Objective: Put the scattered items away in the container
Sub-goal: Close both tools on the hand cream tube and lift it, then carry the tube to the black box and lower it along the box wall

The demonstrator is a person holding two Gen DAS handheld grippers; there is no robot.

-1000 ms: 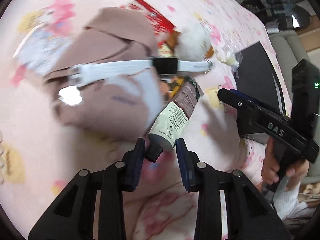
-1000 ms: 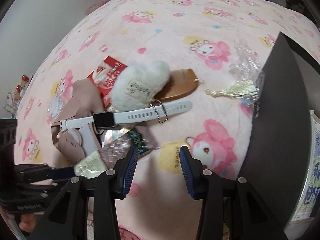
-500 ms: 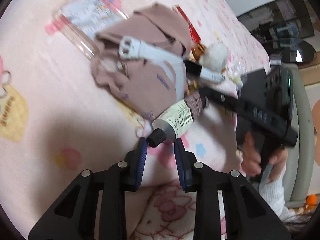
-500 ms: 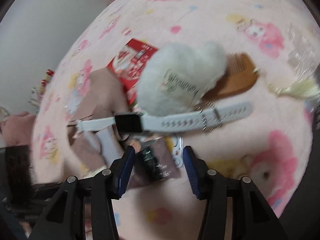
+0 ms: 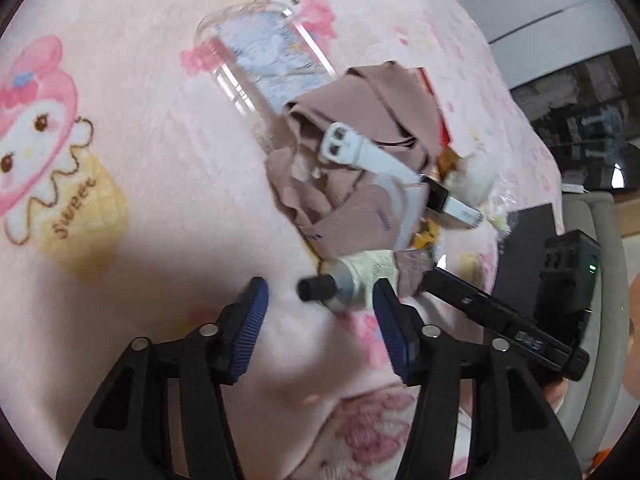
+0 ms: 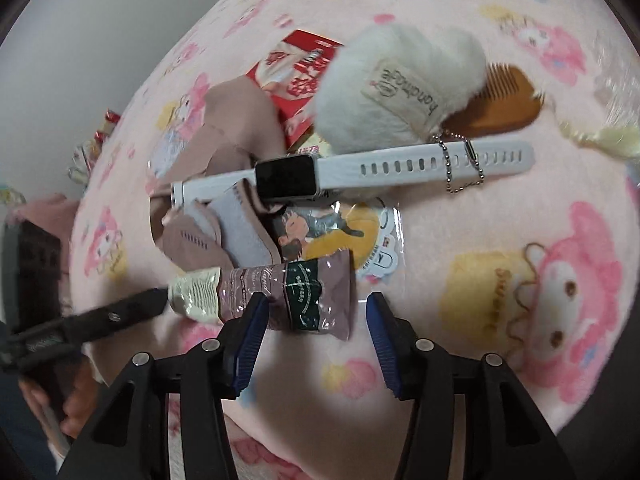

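A hand cream tube lies on the pink blanket, its black cap between my left gripper's fingertips. The jaws are opening and the pads stand clear of the cap. In the right wrist view the tube's flat crimped end lies between the open fingers of my right gripper, untouched. Behind the tube sit a white smartwatch, a fluffy white plush, a wooden comb, brown cloth and a clear phone case. The dark container stands at the right.
A red snack packet, a cartoon sticker card and a cream tassel also lie on the blanket. A hand holds the right gripper's black body close beside my left one. A grey seat edge is far right.
My left gripper's jaws have spread wide around the tube cap and the wrist has rolled. My right gripper has sunk closer to the tube's crimped end, and its jaws have widened a little.
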